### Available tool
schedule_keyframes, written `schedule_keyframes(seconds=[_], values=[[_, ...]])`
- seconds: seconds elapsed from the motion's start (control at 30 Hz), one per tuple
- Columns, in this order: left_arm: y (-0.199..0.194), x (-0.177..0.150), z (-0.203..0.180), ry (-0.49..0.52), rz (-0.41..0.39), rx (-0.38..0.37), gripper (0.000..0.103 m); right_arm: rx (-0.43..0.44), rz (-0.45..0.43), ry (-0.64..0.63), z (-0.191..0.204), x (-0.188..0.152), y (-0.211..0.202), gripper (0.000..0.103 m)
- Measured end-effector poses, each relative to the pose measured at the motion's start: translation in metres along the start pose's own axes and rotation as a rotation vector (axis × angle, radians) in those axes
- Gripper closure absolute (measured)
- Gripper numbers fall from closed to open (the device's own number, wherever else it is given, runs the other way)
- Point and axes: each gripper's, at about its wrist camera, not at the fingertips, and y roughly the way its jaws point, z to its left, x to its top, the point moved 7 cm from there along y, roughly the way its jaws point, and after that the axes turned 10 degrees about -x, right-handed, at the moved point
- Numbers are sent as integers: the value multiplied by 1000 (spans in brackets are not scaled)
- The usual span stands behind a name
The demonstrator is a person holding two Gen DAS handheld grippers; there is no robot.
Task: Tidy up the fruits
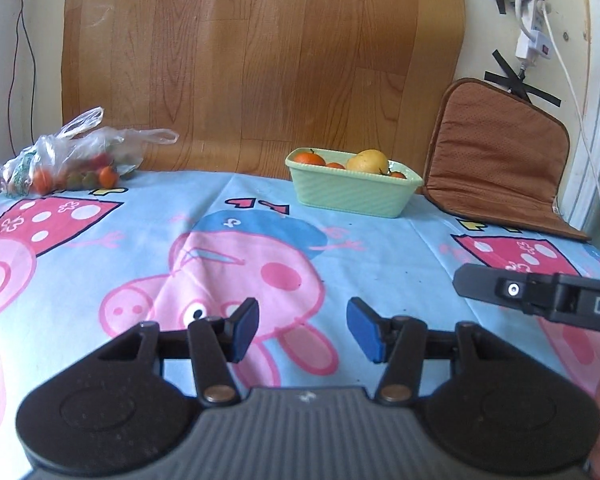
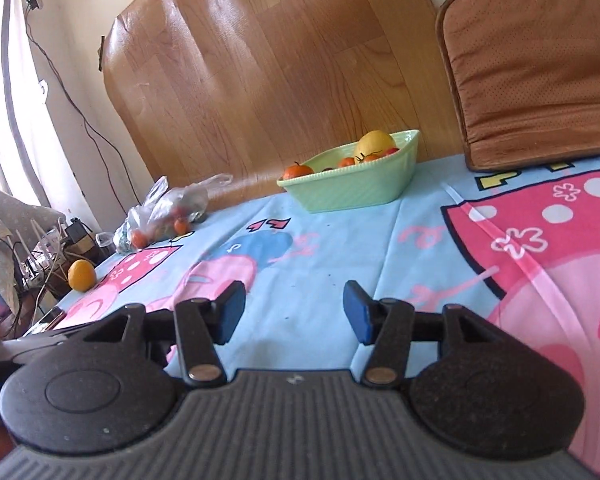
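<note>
Right wrist view: my right claw (image 2: 294, 312) and left claw (image 1: 303, 326) both gape empty; lone orange (image 2: 82, 275) looks firm, light, roll-prone, so I'd pinch across its middle.

"DA" on right hand-held gripper (image 1: 540, 300)

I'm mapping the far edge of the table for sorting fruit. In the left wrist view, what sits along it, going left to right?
Plastic bag of fruit → green basket holding oranges and a yellow fruit → brown cushion propped against the wall.
</note>
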Motion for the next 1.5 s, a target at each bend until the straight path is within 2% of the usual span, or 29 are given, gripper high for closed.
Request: schedule_keyframes(seconds=[0.03, 0.2, 0.27, 0.53, 0.73, 0.93, 1.27, 1.5], values=[[0, 0, 0, -1, 2, -4, 53, 4, -4, -8, 1, -1, -1, 44], [1, -1, -3, 9, 9, -15, 52, 3, -38, 4, 0, 0, -5, 25], [1, -2, -5, 16, 13, -29, 51, 5, -29, 28, -3, 1, -4, 24], [3, -2, -8, 21, 21, -91, 51, -26, -7, 138, -22, 4, -1, 23], [1, -1, -9, 20, 8, -126, 51, -93, -44, 78, -17, 1, -9, 23], [-1, -1, -10, 18, 0, -151, 49, -162, -39, 48, -14, -12, -21, 23], [-5, 0, -9, 6, -24, -177, 47, -221, -18, 9, -5, -24, -25, 23], [-6, 1, -11, 5, -28, -196, 45, -253, -21, 44, -11, -26, -28, 23]])
